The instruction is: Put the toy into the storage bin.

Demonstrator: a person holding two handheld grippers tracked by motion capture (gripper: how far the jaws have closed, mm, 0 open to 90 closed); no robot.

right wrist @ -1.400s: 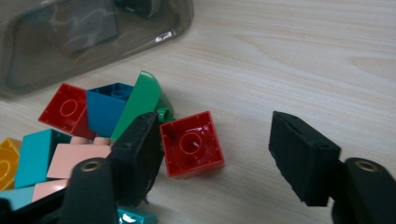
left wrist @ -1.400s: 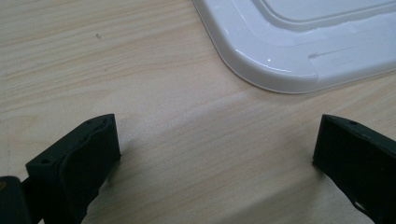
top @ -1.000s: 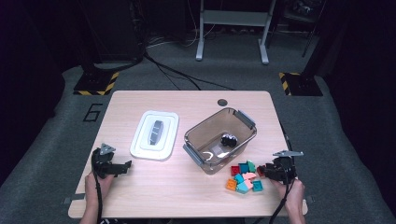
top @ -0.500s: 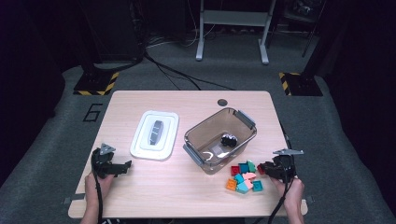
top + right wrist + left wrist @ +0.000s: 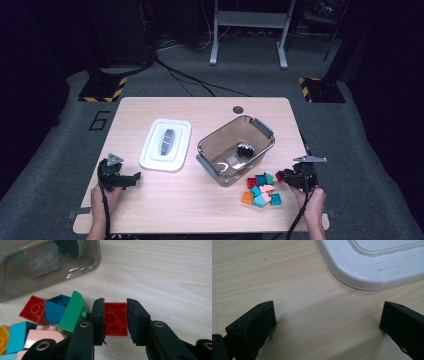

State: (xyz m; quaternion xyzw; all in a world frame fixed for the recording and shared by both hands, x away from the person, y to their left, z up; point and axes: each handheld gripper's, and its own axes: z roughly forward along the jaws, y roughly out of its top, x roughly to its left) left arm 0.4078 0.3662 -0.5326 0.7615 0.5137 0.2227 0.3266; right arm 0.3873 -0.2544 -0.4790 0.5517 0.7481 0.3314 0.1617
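In the right gripper view, my right gripper (image 5: 115, 312) is shut on a red brick (image 5: 113, 320), its pads pressing the brick's two sides just above the table. That brick (image 5: 279, 176) sits at the right edge of a pile of coloured bricks (image 5: 260, 189), with my right gripper (image 5: 281, 176) low near the table's front right. A clear grey bin (image 5: 202, 145) stands behind the pile with a black object (image 5: 245, 149) inside. My left gripper (image 5: 135, 179) rests open at the front left. Its wide-apart jaws (image 5: 327, 312) hold nothing, close to the white lid (image 5: 372, 265).
The white lid (image 5: 166, 144) lies flat left of the bin. In the right gripper view a green brick (image 5: 72, 312) and a blue one (image 5: 56, 308) touch my left jaw, and the bin wall (image 5: 37, 267) is just beyond. Bare wood lies to the right.
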